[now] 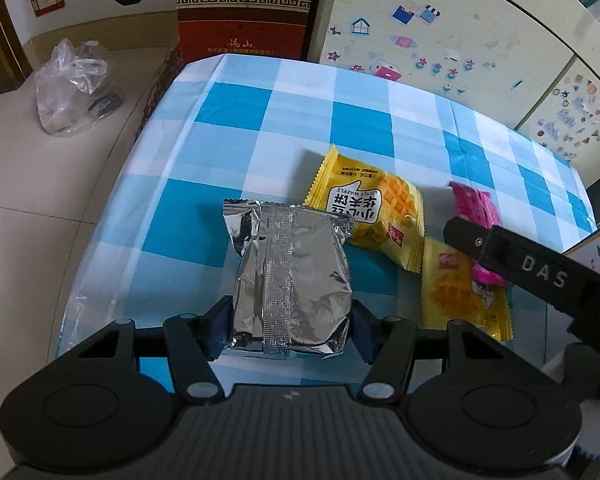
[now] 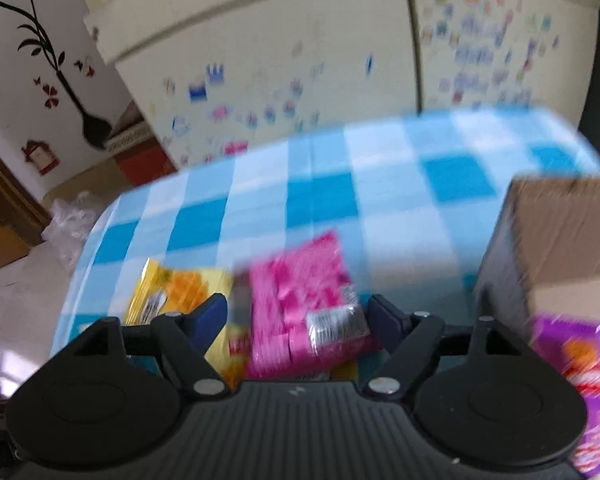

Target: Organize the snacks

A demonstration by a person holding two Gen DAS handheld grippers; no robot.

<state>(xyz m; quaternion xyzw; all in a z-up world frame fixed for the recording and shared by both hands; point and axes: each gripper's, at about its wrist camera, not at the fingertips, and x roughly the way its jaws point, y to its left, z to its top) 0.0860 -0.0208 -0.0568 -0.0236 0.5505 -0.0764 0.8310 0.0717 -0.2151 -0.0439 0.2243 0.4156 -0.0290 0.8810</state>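
The left tongs (image 1: pixel 290 326) are clamped on a foil pack (image 1: pixel 290 276), one blue pad (image 1: pixel 219 330) pressed to each side near its lower end; the pack lies seam up on the counter (image 1: pixel 228 120), which wears a blue-and-white checked cloth. Just right of the foil pack lie two yellow waffle packs, the far one (image 1: pixel 370 204) touching its corner, the near one (image 1: pixel 460 292) partly under a pink pack (image 1: pixel 474 216).

The right tongs (image 2: pixel 298 322) stand apart, with the pink pack (image 2: pixel 300 304) between the pads but, as far as the blurred right view shows, touched by neither. In the left view one black finger (image 1: pixel 472 240) of the right tongs crosses the pink pack. A yellow pack (image 2: pixel 180 292) shows left of it in the right view.

A cardboard box (image 2: pixel 560 232) stands on the counter's right side, with a purple bag (image 2: pixel 588 380) in front of it. Behind the counter stands a cream cabinet (image 1: pixel 440 32) covered in stickers; left of it, a brown carton (image 1: pixel 244 12). A clear plastic bag (image 1: pixel 74 88) sits on the floor.
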